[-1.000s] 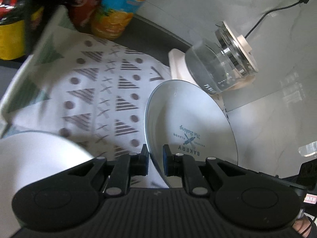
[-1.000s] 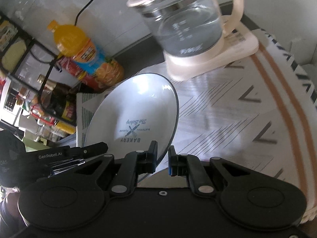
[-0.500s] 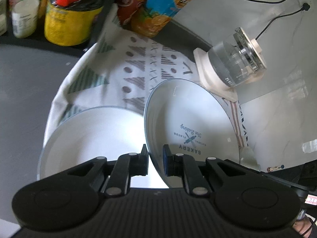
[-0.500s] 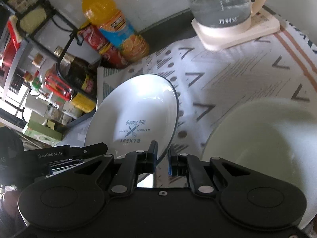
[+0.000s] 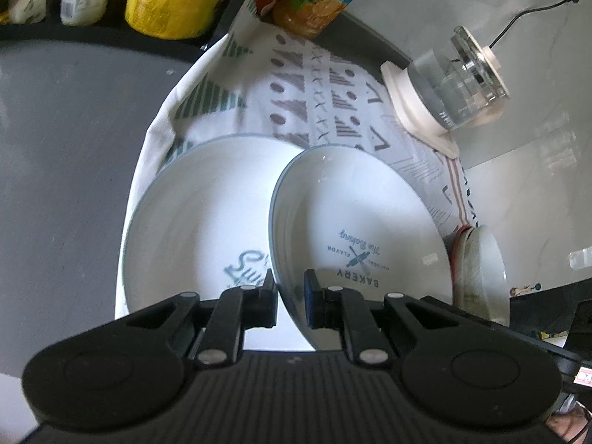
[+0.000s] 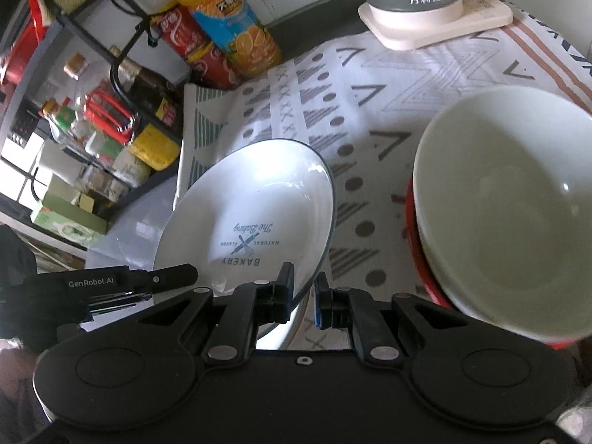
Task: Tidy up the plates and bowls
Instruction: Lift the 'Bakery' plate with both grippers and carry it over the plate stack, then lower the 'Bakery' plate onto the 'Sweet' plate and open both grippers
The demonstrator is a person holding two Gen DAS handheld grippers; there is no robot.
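Note:
A white plate (image 5: 355,222) with a "BAKERY" print hangs tilted above the patterned cloth (image 5: 325,103), held by both hands. My left gripper (image 5: 290,298) is shut on its left rim, and my right gripper (image 6: 301,296) is shut on its right rim, the same plate (image 6: 255,207) showing in the right wrist view. Below and left of it a larger white plate (image 5: 196,222) with blue lettering lies flat on the cloth. A pale bowl (image 6: 507,199) sits nested in a red bowl (image 6: 418,244) at the right; the same bowl stack (image 5: 477,259) shows past the held plate.
A glass kettle (image 5: 455,85) on its cream base stands at the back of the cloth. An orange drink bottle (image 6: 229,22) and a red bottle (image 6: 192,44) stand at the back. A black wire rack (image 6: 92,111) of jars and bottles lines the left side.
Both grippers have carried the held plate back toward the near side of the cloth. The large lettered plate and the nested bowls have come into view; the kettle now sits farther away.

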